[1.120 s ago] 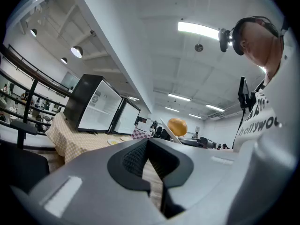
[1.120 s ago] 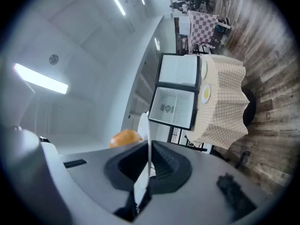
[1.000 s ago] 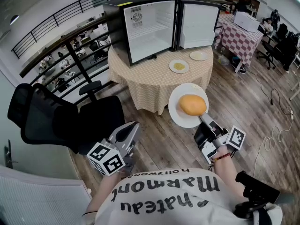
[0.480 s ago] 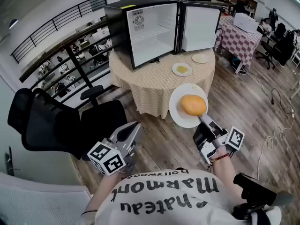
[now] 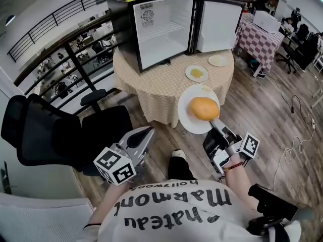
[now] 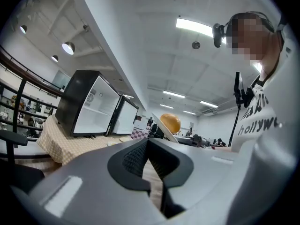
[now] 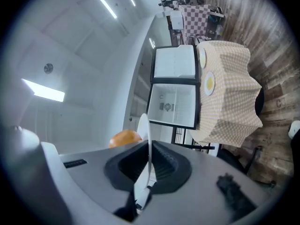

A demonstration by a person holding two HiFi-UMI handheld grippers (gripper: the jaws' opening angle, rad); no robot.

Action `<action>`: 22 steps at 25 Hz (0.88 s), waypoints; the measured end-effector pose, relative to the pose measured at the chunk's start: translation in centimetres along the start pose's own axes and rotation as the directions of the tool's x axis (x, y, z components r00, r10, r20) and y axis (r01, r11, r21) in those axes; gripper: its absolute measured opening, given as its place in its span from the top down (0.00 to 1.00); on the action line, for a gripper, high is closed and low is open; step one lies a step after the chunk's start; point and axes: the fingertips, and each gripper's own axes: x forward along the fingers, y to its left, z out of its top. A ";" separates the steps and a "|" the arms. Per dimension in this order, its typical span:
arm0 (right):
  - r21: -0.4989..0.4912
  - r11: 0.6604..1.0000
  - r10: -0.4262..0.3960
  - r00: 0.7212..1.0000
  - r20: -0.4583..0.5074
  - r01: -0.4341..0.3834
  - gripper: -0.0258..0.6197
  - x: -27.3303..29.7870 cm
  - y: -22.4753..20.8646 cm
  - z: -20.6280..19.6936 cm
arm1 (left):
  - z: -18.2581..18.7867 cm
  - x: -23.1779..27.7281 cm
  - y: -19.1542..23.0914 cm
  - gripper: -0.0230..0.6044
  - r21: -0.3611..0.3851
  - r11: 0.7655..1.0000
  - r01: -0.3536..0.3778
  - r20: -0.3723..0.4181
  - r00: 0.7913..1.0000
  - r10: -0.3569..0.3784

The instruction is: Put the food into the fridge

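head view: this looks like the carry step. the right tongs [image 5: 216, 125] are clamped on the near rim of a white plate [image 5: 184, 116], and the round orange food [image 5: 204, 108] sits on it just past the tips. the right gripper view backs that up, with the plate edge pinched between the pads. the left tongs [image 5: 145, 133] are together on nothing, off to the side of the right ones and clear of the plate.

the fridge [image 5: 123, 14] stands well ahead of both tongs on the cloth-covered worktop [image 5: 151, 87]. its door [image 5: 219, 23] is swung wide and the shelves look bare, so i'd say nothing's in yet. two smaller plates lie between the held plate and the fridge. the nearer one [image 5: 189, 75] has something yellow on it, and the far one [image 5: 212, 60] i can't tell.

next move, i reckon: close the gap, keep the plate level so the food doesn't roll, clear the worktop edge and slide it onto a shelf. that one-sided rim grip looks tippy.
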 end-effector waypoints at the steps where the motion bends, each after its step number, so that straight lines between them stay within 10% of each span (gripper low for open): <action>1: 0.004 1.000 0.001 1.000 0.000 -0.001 0.92 0.8 -0.5 0.7 | 0.2 0.5 0.8 0.96 -0.004 1.000 -0.009 0.005 1.000 0.009; 13: 0.020 0.999 0.037 0.994 -0.106 -0.035 0.92 14.8 -6.0 11.1 | 4.5 9.4 11.7 0.96 -0.164 0.978 -0.127 0.089 0.986 0.143; 22: 0.028 1.000 0.004 0.987 -0.160 0.000 0.92 21.4 -10.6 18.4 | 7.2 18.3 17.5 0.96 -0.117 0.980 -0.159 0.108 0.979 0.171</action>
